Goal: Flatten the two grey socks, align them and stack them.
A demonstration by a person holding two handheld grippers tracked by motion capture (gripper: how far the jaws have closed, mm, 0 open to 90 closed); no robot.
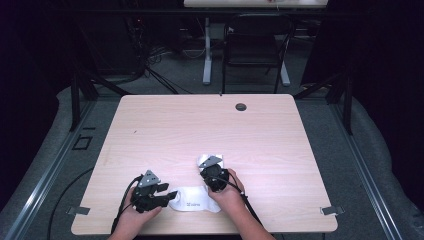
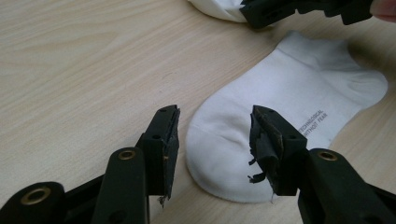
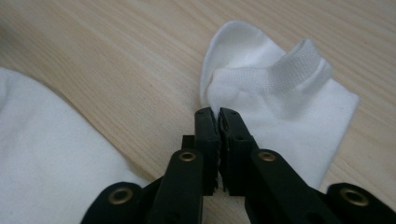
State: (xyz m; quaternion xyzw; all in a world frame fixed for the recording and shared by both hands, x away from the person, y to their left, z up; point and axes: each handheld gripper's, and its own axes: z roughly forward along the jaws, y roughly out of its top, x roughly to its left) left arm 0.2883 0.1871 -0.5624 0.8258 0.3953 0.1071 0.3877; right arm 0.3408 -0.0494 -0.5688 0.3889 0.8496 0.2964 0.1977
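Pairing barely begun: right tool [image 3: 218,112] clamped on edge of far ankle sock [image 3: 280,107] mid-bench [image 1: 165,125], left tool [image 2: 215,128] spread w/ jaws astride toe of near sock [image 2: 280,126], nothing lifted, stacking & folding left.

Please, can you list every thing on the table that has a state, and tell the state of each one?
Left gripper: open, jaws on either side of the toe of the near sock, not pressing it.
Right gripper: shut, pinching the edge of the far sock.
Near sock: lying flat on the table, printed text facing up.
Far sock: partly folded, cuff raised, edge held.
Table: light wood, a round grommet near its far edge.
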